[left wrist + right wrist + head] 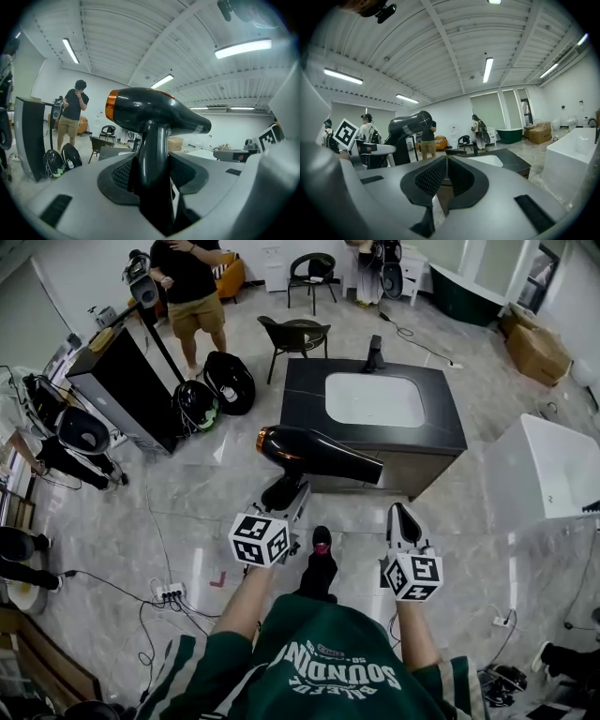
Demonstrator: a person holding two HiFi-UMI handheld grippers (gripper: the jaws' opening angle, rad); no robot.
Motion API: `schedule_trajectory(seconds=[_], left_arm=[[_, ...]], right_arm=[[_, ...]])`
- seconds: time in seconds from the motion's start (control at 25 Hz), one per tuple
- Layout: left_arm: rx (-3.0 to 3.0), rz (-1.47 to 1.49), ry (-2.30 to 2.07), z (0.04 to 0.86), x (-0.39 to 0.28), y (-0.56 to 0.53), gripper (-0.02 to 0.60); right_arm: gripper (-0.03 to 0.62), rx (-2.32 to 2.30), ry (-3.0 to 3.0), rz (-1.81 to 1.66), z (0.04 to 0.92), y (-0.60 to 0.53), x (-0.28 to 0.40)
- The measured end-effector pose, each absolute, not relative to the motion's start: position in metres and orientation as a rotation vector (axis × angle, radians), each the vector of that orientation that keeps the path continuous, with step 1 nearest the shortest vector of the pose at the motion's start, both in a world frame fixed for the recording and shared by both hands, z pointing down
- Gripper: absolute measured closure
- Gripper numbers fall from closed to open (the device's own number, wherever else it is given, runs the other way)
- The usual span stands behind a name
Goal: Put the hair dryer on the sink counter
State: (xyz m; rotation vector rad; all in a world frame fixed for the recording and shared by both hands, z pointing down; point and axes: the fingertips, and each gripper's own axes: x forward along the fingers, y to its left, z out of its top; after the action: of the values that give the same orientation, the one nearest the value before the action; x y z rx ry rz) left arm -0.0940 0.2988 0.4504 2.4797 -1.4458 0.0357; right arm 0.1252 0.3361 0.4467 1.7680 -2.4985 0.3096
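Observation:
A black hair dryer point(319, 454) with an orange ring at its rear is held up above the floor, barrel pointing right. My left gripper point(286, 495) is shut on its handle point(154, 150), and the barrel point(154, 110) crosses above the jaws. The dark sink counter point(441, 418) with its white basin point(375, 399) stands just beyond the dryer. My right gripper point(401, 514) is to the right with nothing in it, its jaws point(446, 161) closed together. From the right gripper view the hair dryer point(410, 123) shows at the left and the sink counter point(513, 161) ahead.
A black faucet point(375, 352) stands at the counter's far edge. A white bathtub point(553, 470) is at the right. A black cabinet point(127, 385), bags point(211, 390), a black chair point(295, 334) and a standing person point(192, 287) are to the left and behind. A power strip point(171, 593) lies on the floor.

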Motion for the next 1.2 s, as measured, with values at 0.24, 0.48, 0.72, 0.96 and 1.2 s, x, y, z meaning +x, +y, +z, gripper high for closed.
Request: schedule_trajectory(seconds=[0.24,0.48,0.72,0.96,1.2], left_arm=[[2.457,0.027,-1.461,0.457,-0.094,0.256,0.390],[2.443,0.046,-1.467,0.465,-0.090,0.205,0.390],[2.412,0.043,-1.480,0.468,-0.087,0.149,0.390],[2.382,0.042,-1.501,0.468,-0.096,0.093,0.390],[2.365,0.044,-1.504,0.469,-0.106,0.040,0.390]], right_arm=[[0.549,1.741,-2.503,0.310,0.455,0.293,0.125],[0.549,1.714,-2.508,0.319,0.464,0.242,0.126],[0.549,1.673,-2.509,0.345,0.465,0.182,0.132],[0.549,1.631,-2.529,0.371,0.466,0.123,0.122],[0.549,1.599,-2.544,0.381,0.466,0.064,0.101]])
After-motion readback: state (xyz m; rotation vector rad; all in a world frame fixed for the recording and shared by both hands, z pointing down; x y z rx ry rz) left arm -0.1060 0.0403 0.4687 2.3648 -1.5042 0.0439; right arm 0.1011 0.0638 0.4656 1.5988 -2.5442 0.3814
